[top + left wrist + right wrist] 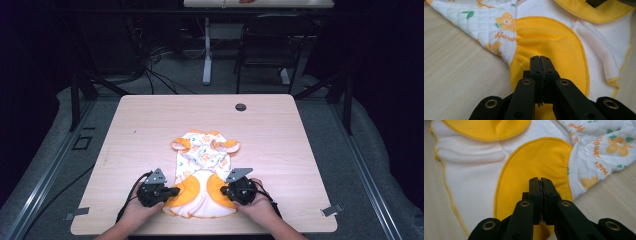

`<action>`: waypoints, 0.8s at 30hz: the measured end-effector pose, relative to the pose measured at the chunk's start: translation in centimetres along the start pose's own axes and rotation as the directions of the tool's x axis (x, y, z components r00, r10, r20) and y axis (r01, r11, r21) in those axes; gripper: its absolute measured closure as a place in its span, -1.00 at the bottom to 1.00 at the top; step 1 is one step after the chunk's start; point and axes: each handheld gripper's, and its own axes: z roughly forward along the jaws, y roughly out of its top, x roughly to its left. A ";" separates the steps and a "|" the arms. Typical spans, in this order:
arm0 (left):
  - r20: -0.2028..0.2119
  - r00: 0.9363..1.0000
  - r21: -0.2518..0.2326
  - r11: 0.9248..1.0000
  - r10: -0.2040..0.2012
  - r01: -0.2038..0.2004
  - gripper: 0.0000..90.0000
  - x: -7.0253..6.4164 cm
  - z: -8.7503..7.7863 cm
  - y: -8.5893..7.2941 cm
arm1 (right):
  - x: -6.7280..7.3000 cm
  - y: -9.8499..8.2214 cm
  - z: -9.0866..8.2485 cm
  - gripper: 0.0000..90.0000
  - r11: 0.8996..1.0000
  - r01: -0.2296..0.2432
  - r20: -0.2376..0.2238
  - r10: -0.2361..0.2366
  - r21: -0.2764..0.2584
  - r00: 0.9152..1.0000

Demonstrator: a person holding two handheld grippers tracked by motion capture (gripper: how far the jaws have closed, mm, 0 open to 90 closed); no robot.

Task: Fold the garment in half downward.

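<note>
A small baby garment (202,160), white quilted cloth with orange flower print and orange panels, lies flat on the wooden table (150,125), its white and orange lower end toward the front edge. My left gripper (172,191) pinches the left orange panel (549,42); in the left gripper view its jaws (540,58) are pressed together with yellow fabric caught between them. On the opposite side, my right gripper (223,190) grips the right orange panel (534,162), and its jaws (540,180) are likewise closed on the fabric. Both hands rest near the table's front edge.
A round cable hole (240,107) sits near the table's far edge. Metal clips (331,210) (76,214) stand at the two front corners. Beyond the table are a dark chair (270,45), a desk leg (207,55) and cables on the floor.
</note>
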 end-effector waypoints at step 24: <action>-0.044 0.999 -0.069 0.998 -0.010 0.007 0.92 4.1 1.5 6.3 | -4.5 5.4 0.9 0.93 0.998 -0.049 0.040 0.050 -0.033 0.998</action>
